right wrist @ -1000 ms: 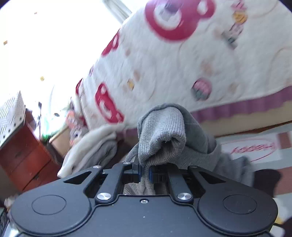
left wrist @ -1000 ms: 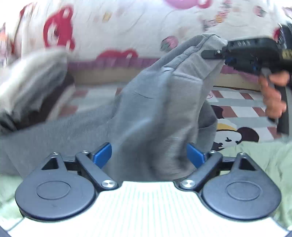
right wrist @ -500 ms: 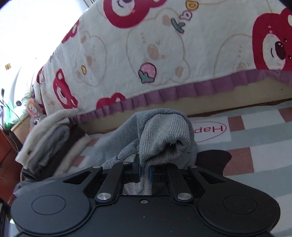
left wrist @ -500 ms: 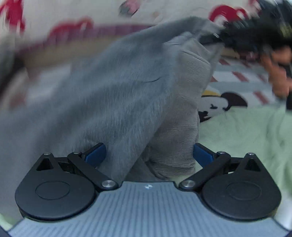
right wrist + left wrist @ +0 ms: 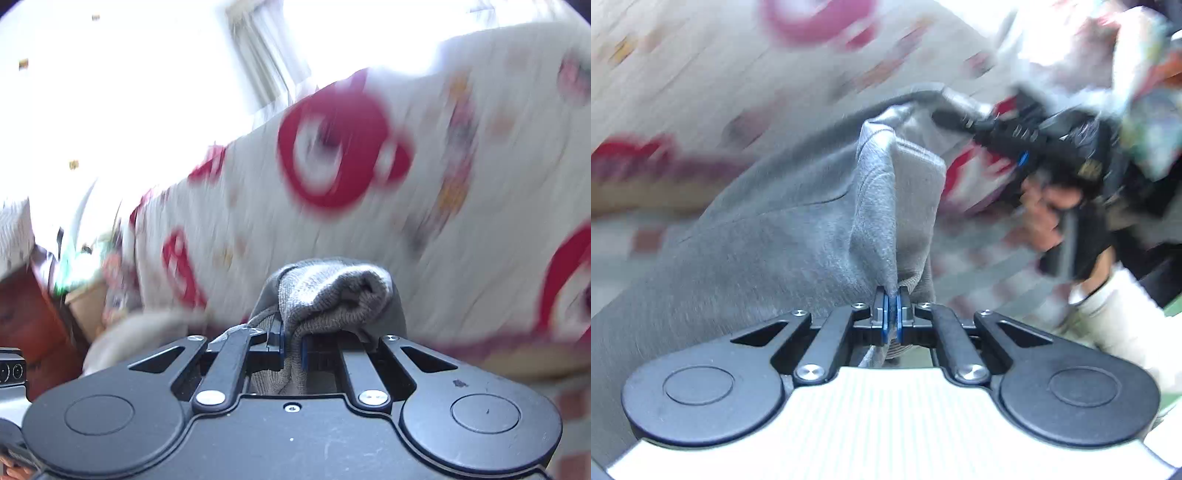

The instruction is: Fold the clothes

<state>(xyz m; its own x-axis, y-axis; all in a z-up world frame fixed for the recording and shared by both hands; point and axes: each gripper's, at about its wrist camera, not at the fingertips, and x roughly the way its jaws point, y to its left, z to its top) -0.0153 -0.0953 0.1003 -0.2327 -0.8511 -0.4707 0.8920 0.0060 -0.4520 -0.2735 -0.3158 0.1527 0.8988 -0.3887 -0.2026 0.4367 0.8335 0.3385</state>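
Pinching the grey garment [image 5: 798,229] in both claws, I have it hanging in the air between them, in front of the bear quilt [image 5: 369,206]. My left claw [image 5: 892,314] is pressed together on a thin fold of the fabric near a ribbed edge. My right claw [image 5: 291,349] is clamped on a bunched ribbed cuff or hem, which bulges out above the fingers; in the left view that claw sits up and to the right, with the cloth stretched from it toward me.

Both views are smeared, so I judge the whole lot is swinging. The risk I see is the left bite: it holds only a sliver of cloth, and a sharp tug from the other side could pull it free and drop that corner. The right grip has too much wadded in, so the edge may not lie straight when I set it down, and the fold would come out crooked. How much of the garment trails below I cannot tell.
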